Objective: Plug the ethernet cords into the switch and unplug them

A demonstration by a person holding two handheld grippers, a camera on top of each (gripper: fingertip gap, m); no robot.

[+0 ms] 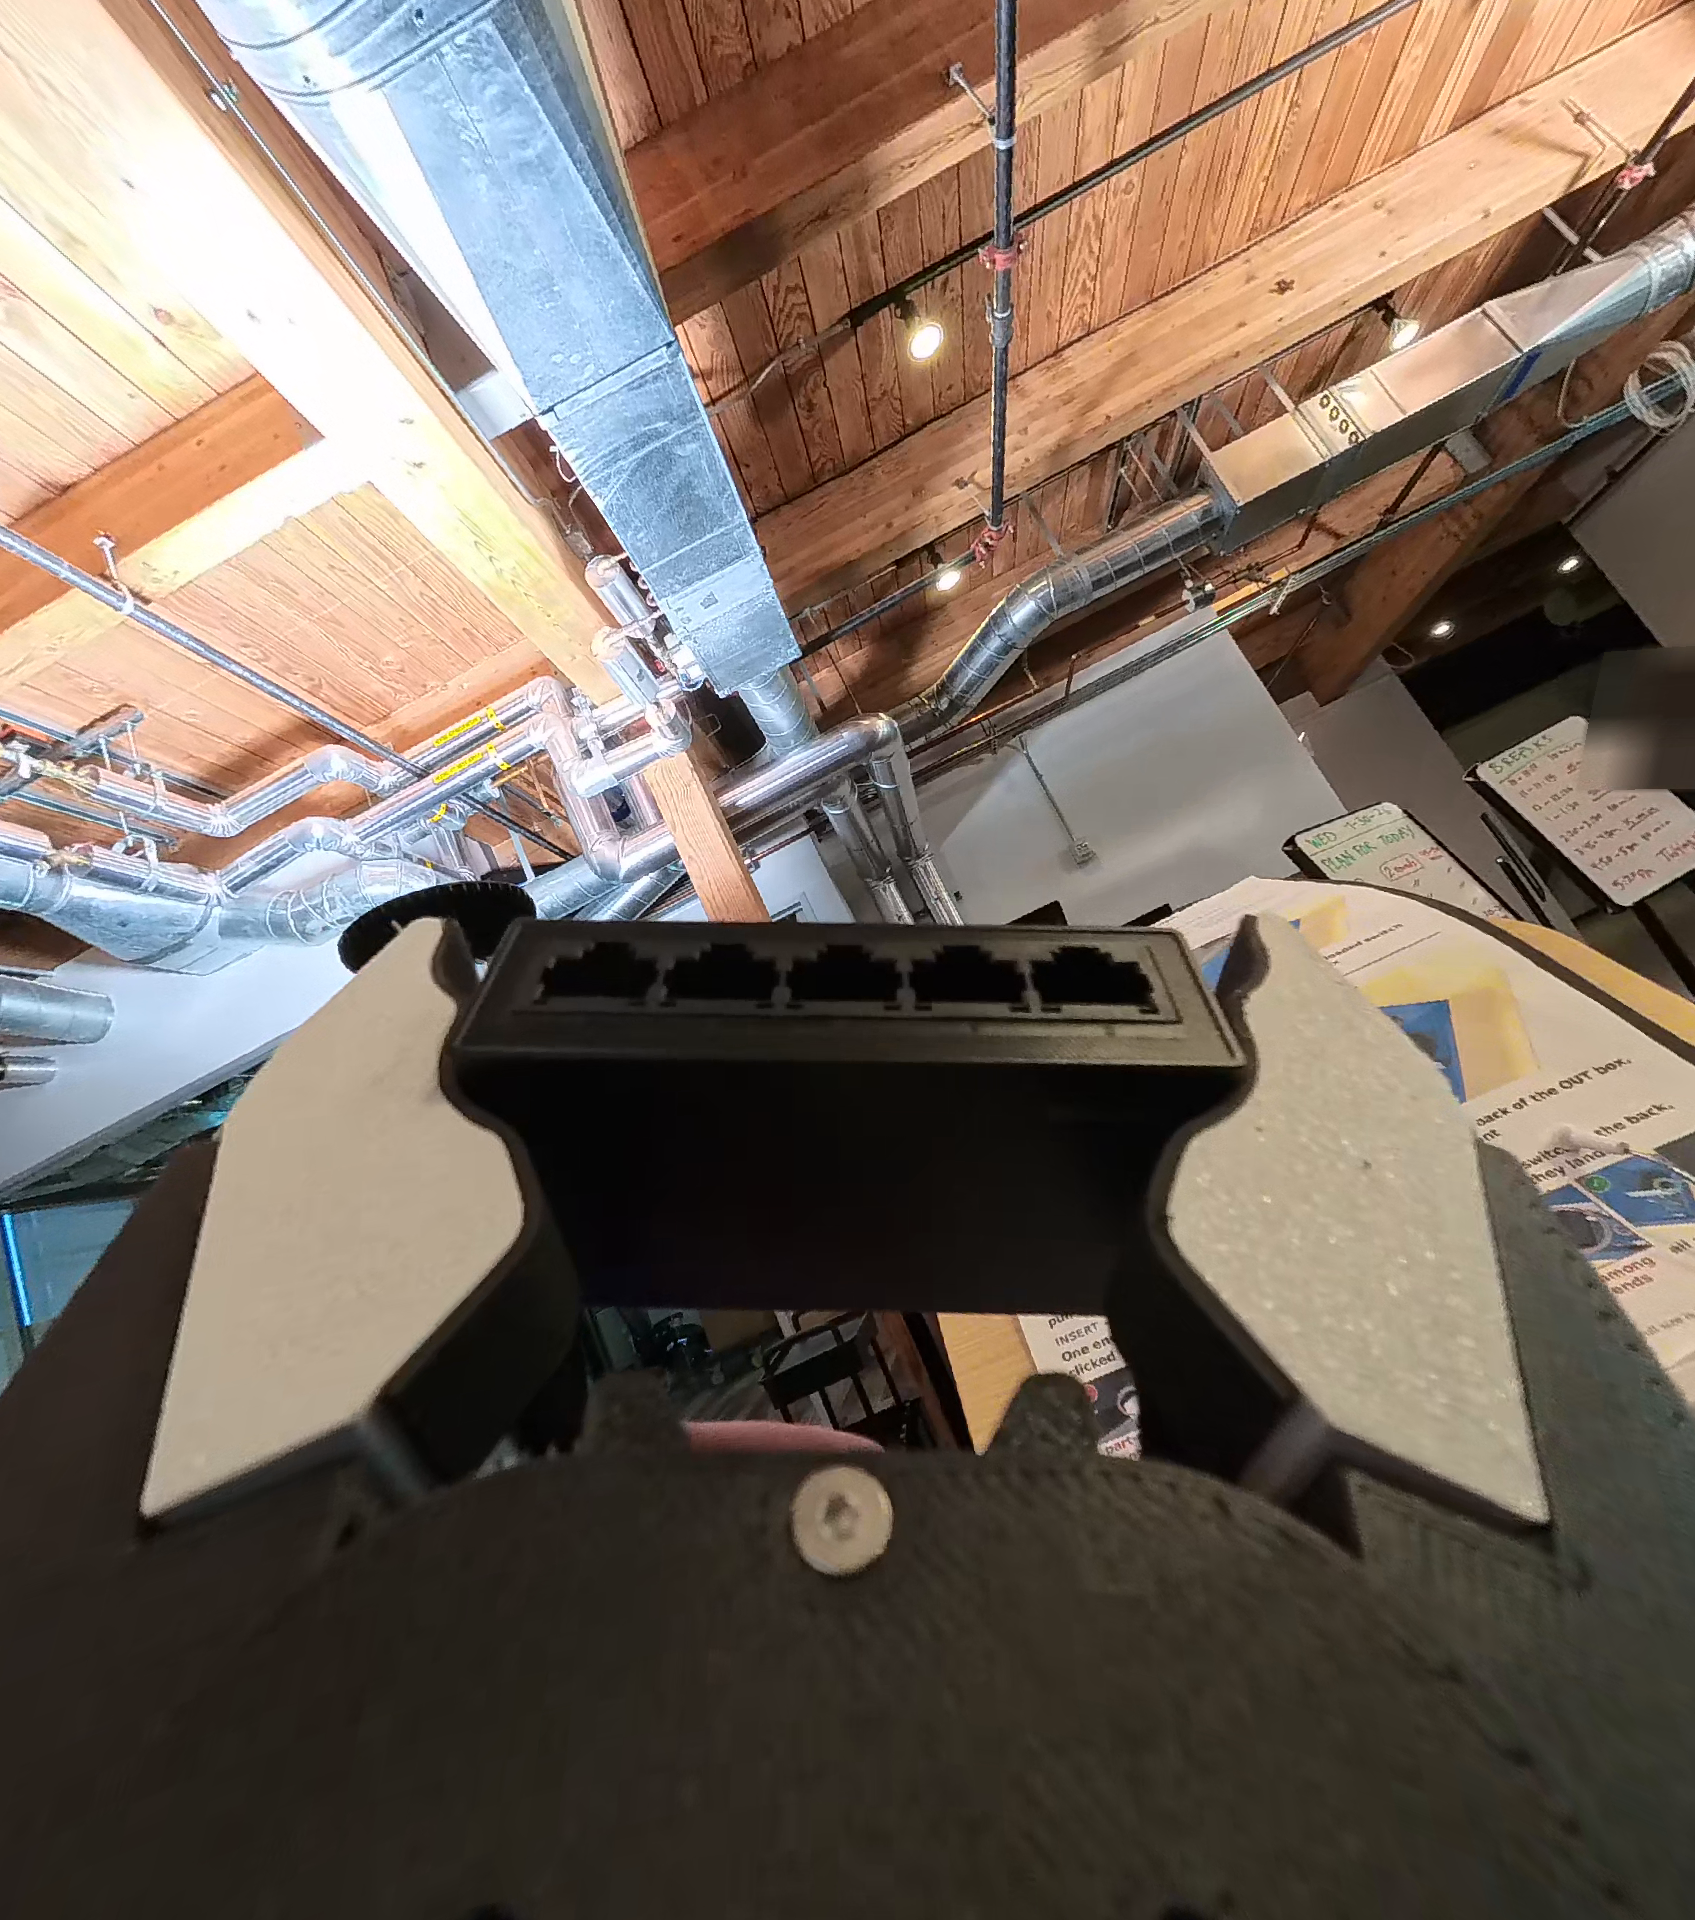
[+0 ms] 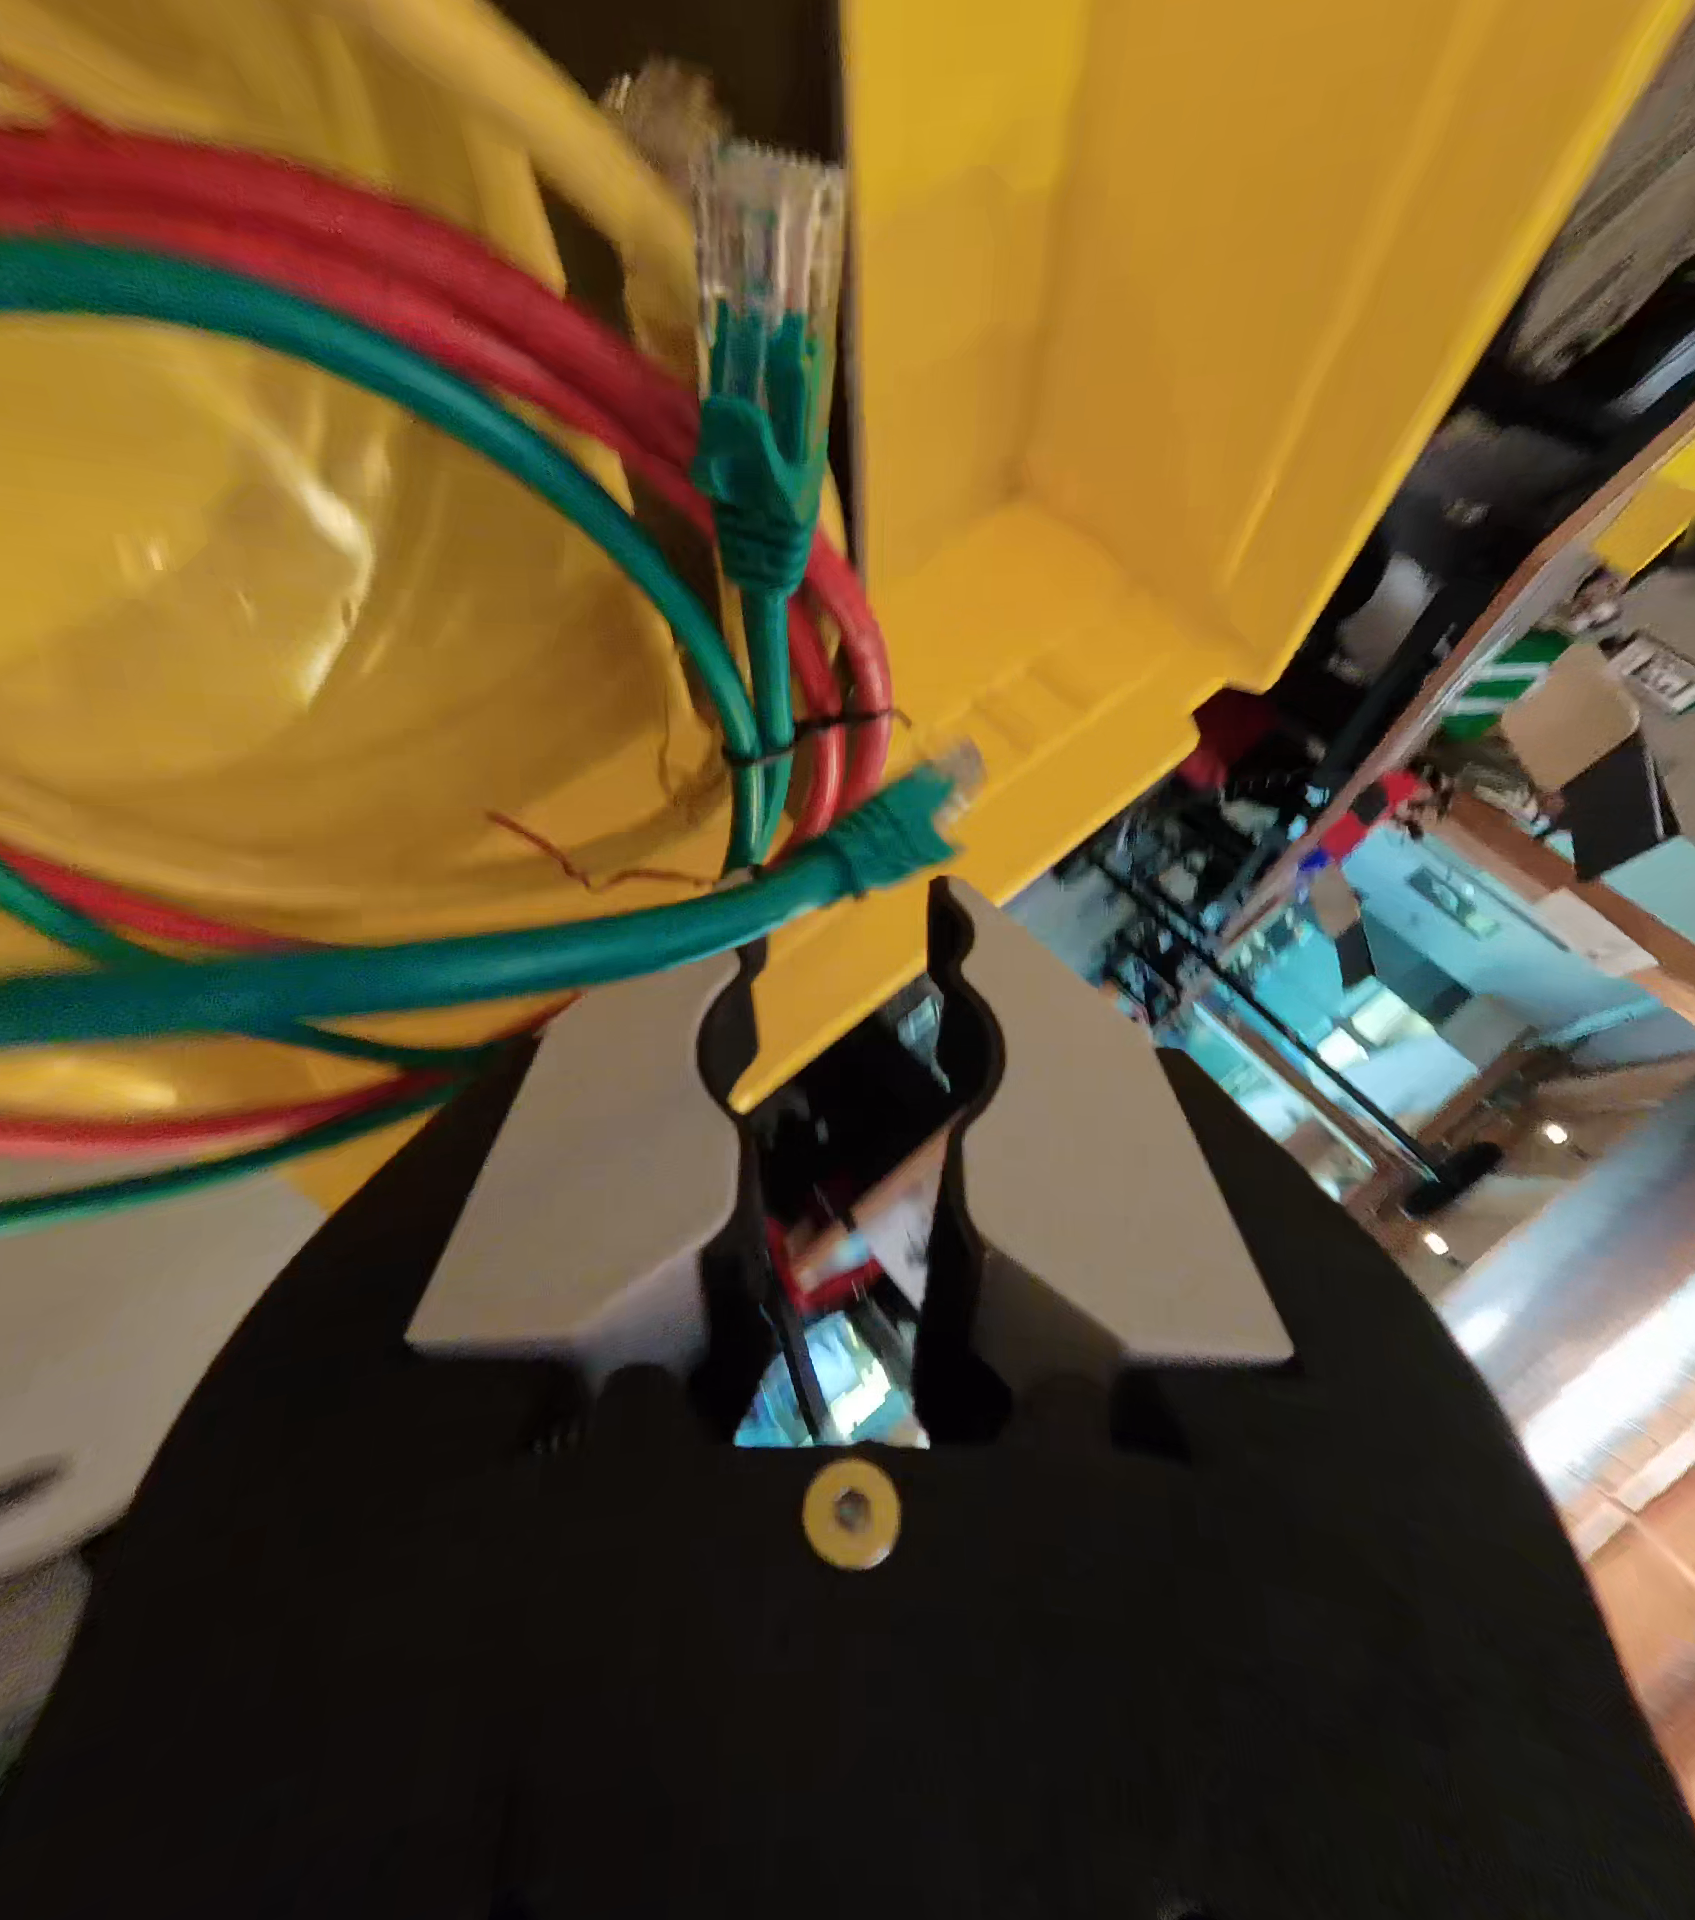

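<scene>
My left gripper is shut on a black ethernet switch and holds it by its two short ends, tilted up toward the ceiling. Its row of several ports faces the camera and all are empty. In the right wrist view, my right gripper has a narrow gap between its fingers with nothing in it. A green ethernet cord crosses just past the left fingertip, and its plug lies just beyond the tips. It belongs to a coil of green and red cords bound by a black tie.
The cords lie in a yellow bin with a second green plug pointing up. In the left wrist view a wooden table with printed instruction sheets lies to the right, with whiteboards behind. The right wrist view is motion-blurred. My hands' fingertips stand some 65 cm from each other.
</scene>
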